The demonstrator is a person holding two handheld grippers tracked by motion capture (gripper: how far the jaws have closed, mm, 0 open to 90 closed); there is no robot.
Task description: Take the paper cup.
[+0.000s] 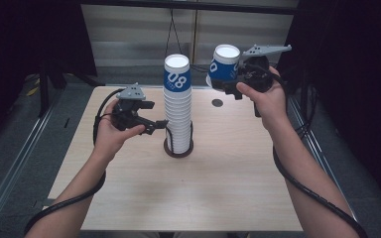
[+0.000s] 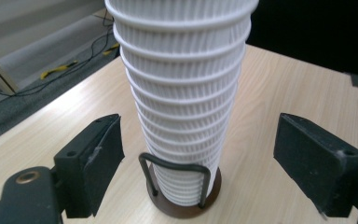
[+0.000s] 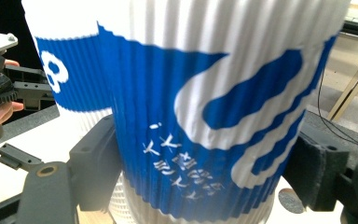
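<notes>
A tall stack of upside-down ribbed paper cups [image 1: 177, 106] stands in a dark round holder [image 1: 179, 149] at the table's middle; the top cup carries a blue band. My left gripper [image 1: 160, 124] is open beside the stack's lower part. In the left gripper view the stack [image 2: 182, 93] rises between and just beyond the spread jaws of my left gripper [image 2: 200, 163], above the wire holder [image 2: 175, 170]. My right gripper [image 1: 225, 79] is raised right of the stack's top, shut on a single blue-and-white cup [image 1: 224, 64]. Both pads of the right gripper [image 3: 205, 172] press the cup's [image 3: 214, 93] sides.
A small dark round mark [image 1: 217, 102] lies on the wooden table [image 1: 228, 188] behind the stack. Black cables trail from both grippers along the forearms. Dark curtains flank the table, and a metal rail [image 1: 10, 163] runs along the left.
</notes>
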